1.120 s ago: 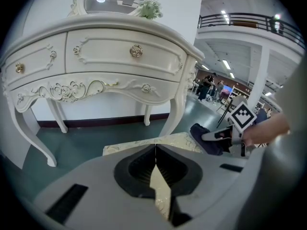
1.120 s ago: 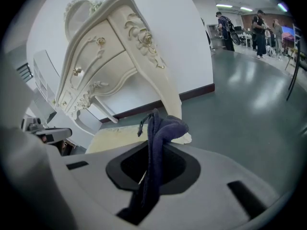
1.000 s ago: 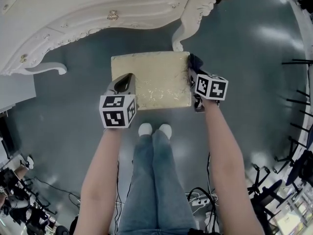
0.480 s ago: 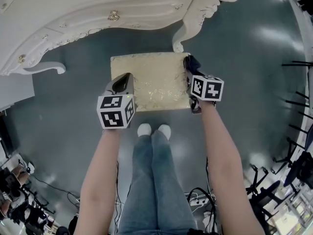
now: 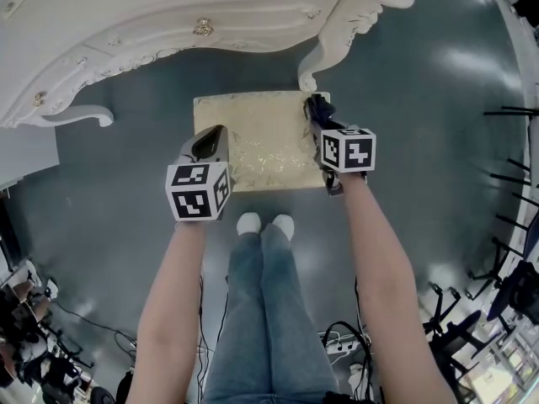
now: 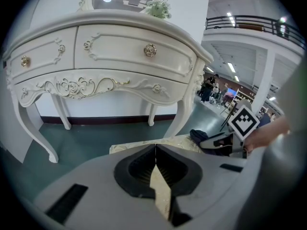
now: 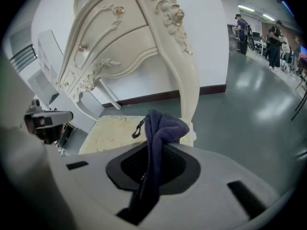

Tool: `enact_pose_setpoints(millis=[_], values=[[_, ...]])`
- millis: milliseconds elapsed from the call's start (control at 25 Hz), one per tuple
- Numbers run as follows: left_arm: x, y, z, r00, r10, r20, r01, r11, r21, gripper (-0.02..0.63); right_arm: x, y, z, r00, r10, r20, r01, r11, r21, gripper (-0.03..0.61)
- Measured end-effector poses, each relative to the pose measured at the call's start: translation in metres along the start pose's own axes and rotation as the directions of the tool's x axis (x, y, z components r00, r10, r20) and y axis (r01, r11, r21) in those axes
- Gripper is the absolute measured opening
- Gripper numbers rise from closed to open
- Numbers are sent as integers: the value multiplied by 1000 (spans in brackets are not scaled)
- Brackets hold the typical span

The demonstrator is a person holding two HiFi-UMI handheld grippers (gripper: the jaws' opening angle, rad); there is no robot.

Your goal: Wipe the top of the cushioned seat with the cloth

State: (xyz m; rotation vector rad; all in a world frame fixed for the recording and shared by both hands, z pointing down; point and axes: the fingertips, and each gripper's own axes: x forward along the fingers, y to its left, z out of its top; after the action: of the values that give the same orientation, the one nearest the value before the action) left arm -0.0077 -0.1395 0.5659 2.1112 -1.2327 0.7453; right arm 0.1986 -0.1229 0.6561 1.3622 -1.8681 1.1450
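Nearest the camera, the person's white shoes (image 5: pixel 267 223) stand on the grey floor (image 5: pixel 421 99), just short of the near edge of the cushioned seat (image 5: pixel 253 133). The left gripper (image 5: pixel 215 137) hangs over the seat's left edge, its jaws pressed together with nothing between them. The right gripper (image 5: pixel 324 133) is at the seat's right edge, pinching a dark blue cloth (image 5: pixel 316 108) whose free end bunches up just beyond the jaw tips, near the far right corner of the cushion. The seat's long axis runs left to right across the person, so nearly all of its pale gold top lies to the left of the cloth. A wiping stroke would likely sweep from this right edge toward the left gripper. Just beyond the cloth stands the curved leg (image 5: pixel 333 32) of a white carved dressing table (image 5: pixel 168 15), close enough to limit any reach further out.
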Motion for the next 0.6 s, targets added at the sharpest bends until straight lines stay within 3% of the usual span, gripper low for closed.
enact_pose_setpoints(millis=[600], values=[[-19,31,-5,1000,18,12,-18,1000,-13,5,24,63,3,998,60,-25,-62,997,-50,35]])
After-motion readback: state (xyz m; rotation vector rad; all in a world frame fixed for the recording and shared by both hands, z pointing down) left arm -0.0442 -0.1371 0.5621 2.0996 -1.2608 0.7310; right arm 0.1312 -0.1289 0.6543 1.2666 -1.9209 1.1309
